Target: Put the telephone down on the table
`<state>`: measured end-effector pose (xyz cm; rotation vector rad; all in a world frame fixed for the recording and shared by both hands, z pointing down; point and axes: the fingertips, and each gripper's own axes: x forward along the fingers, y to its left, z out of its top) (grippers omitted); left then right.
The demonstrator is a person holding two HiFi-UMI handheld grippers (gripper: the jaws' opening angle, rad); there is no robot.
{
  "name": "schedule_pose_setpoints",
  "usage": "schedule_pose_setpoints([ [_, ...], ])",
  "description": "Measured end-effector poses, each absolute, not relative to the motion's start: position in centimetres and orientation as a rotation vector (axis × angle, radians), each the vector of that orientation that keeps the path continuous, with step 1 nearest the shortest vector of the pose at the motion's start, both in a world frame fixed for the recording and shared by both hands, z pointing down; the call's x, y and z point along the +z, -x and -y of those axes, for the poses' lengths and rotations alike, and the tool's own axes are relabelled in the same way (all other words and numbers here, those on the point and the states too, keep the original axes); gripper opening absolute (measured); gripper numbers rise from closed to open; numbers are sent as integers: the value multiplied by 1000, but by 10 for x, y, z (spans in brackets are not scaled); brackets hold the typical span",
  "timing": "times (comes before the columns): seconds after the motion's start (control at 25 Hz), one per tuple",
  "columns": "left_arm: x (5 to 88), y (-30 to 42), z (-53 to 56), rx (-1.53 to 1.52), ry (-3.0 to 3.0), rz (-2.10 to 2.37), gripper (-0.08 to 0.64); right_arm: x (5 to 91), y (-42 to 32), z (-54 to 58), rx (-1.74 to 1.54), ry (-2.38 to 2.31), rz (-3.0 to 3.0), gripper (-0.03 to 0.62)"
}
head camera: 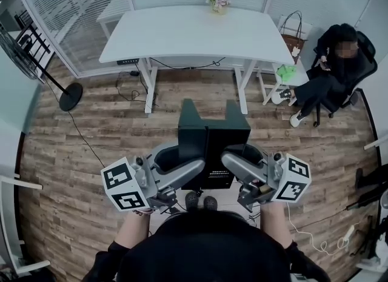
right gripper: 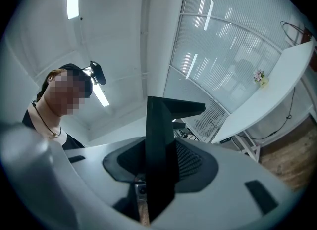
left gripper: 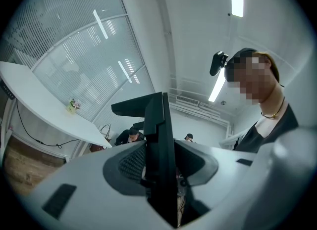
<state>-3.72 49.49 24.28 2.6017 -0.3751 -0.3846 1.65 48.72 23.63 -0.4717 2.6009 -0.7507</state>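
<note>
Looking down from the head view, a fan [head camera: 18, 47] stands at the far left on a wooden floor. Low in the picture, the left gripper [head camera: 193, 167] has its jaws partly closed and clamped on the left side of a black telephone [head camera: 212, 144]. The left gripper view shows a thin black edge of the telephone [left gripper: 157, 125] pinched between the two padded jaws.

The telephone hangs in the air just in front of the person, over the floor. It is well short of the white table [head camera: 182, 38] ahead, which has flowers [head camera: 217, 0] at its far edge. The right gripper [head camera: 233, 161] clamps the telephone's right side in the same way, its jaws part-closed on the black edge. At the far right a person [head camera: 336, 71] sits in a chair.

The step in hand appears to be the carry. The next move likely calls for bringing both grippers forward together, keeping the telephone level. It would then be lowered onto the bare tabletop before either grip loosens.
</note>
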Motion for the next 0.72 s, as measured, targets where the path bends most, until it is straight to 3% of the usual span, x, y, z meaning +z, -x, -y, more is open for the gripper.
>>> schedule_pose_setpoints([
  [0.72, 257, 80, -489, -360, -2591, 291, 187, 252, 25, -485, -776, 541, -2556, 176],
])
